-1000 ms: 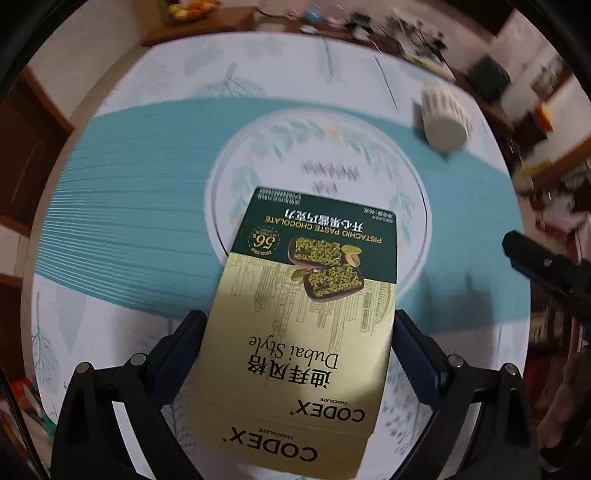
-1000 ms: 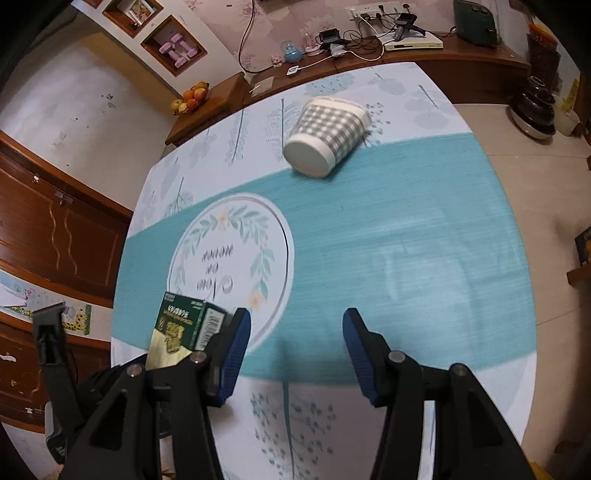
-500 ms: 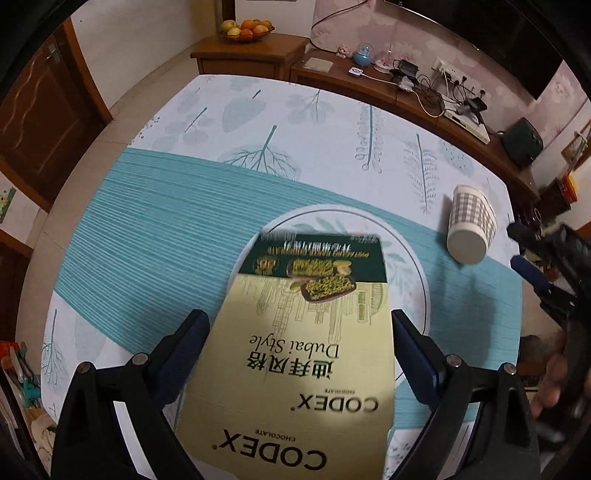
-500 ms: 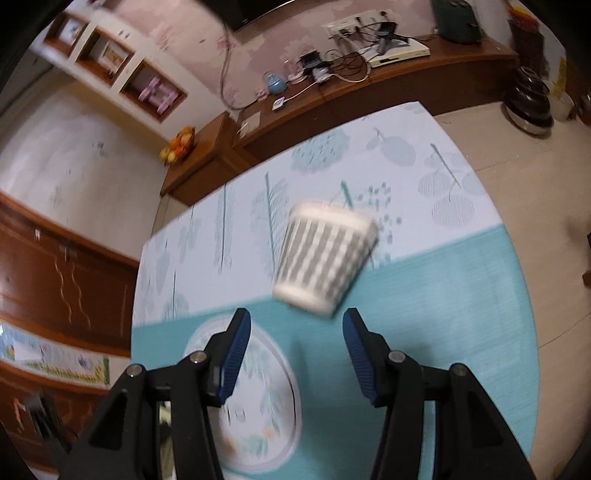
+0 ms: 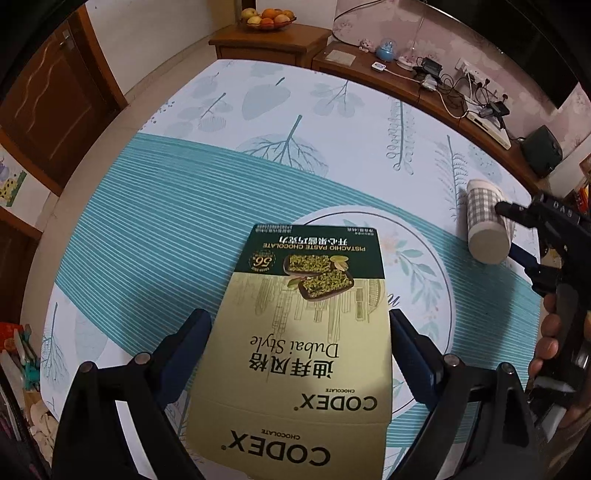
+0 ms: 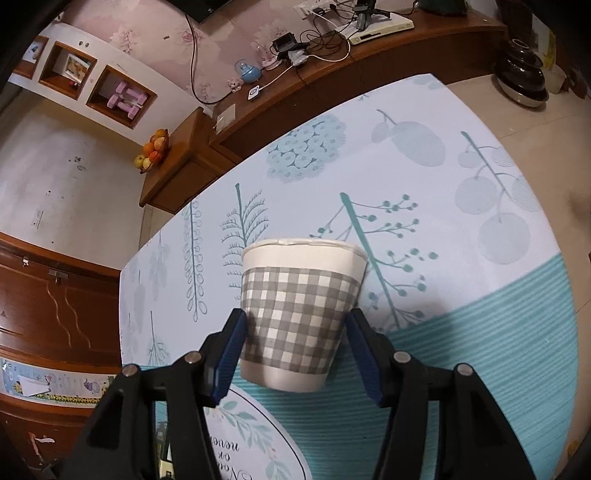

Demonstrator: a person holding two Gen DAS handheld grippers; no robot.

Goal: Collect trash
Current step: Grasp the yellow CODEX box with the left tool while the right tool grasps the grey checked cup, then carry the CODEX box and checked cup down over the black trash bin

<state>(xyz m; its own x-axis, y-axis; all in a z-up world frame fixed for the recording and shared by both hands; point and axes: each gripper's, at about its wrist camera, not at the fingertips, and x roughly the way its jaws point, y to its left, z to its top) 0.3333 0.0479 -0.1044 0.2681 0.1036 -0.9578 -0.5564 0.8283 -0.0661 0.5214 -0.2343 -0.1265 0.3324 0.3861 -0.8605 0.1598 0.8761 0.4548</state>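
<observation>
A gold and green chocolate box [image 5: 306, 332] hangs above the round table [image 5: 147, 206], and my left gripper [image 5: 299, 332] is shut on its sides. A paper cup with grey checks [image 6: 299, 317] lies on its side on the tablecloth, base towards me. My right gripper [image 6: 295, 332] straddles the cup with its jaws opening, a blue pad close by each flank. In the left wrist view the cup [image 5: 484, 225] lies at the table's right edge, with the right gripper [image 5: 535, 229] and a hand [image 5: 550, 332] beside it.
A wooden sideboard [image 6: 369, 48] with cables and chargers runs behind the table. A fruit bowl [image 5: 267, 18] stands on a side cabinet. A dark pot [image 6: 522, 77] sits on the floor to the right. Wooden doors [image 6: 55, 306] line the left wall.
The right gripper has come forward and down over the cup, which now sits between wider jaws. The left gripper has shifted across the table, still holding the box.
</observation>
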